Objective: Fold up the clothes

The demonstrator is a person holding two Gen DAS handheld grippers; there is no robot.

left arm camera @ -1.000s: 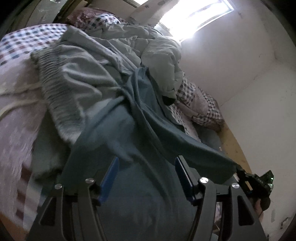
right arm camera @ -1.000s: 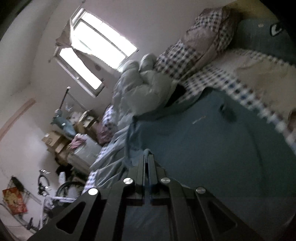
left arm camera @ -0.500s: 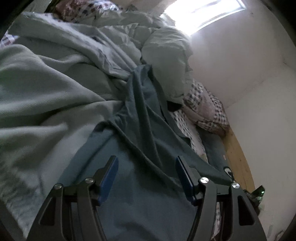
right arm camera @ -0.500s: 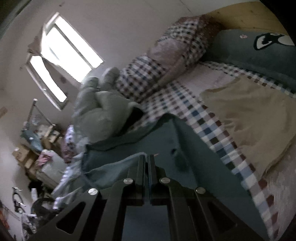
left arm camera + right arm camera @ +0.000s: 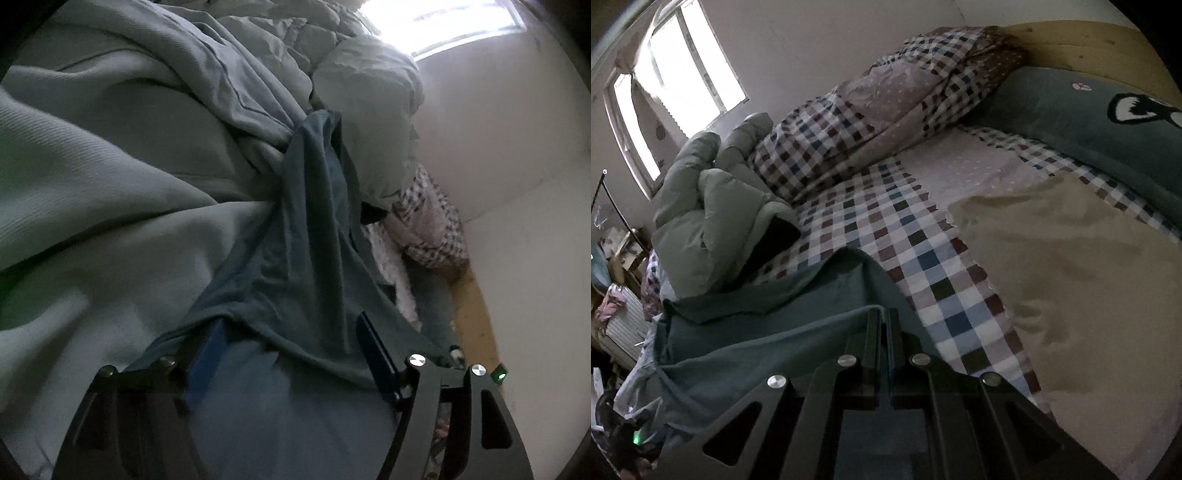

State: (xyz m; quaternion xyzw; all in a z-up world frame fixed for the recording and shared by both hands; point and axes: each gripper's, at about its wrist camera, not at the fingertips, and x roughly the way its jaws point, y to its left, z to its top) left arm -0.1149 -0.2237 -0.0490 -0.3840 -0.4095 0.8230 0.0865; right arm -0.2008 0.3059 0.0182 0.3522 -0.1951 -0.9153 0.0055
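Blue garment spread over the bed, me gripping one edge

My right gripper (image 5: 882, 328) stays pinched on the blue garment (image 5: 314, 266) at 6 o'clock; my left gripper (image 5: 291, 354) is opening over it, now closer to the grey blanket (image 5: 110, 177) on the bed (image 5: 905, 229).

— Where does my left eye sit?
— On my left gripper (image 5: 291, 343), low and close over the blue garment (image 5: 314, 229), facing the window wall.
— And my right?
— Above my right gripper (image 5: 882, 321), looking across the checked sheet (image 5: 905, 236) toward the headboard (image 5: 1071, 44). Both share the garment and the puffy jacket (image 5: 713, 218).
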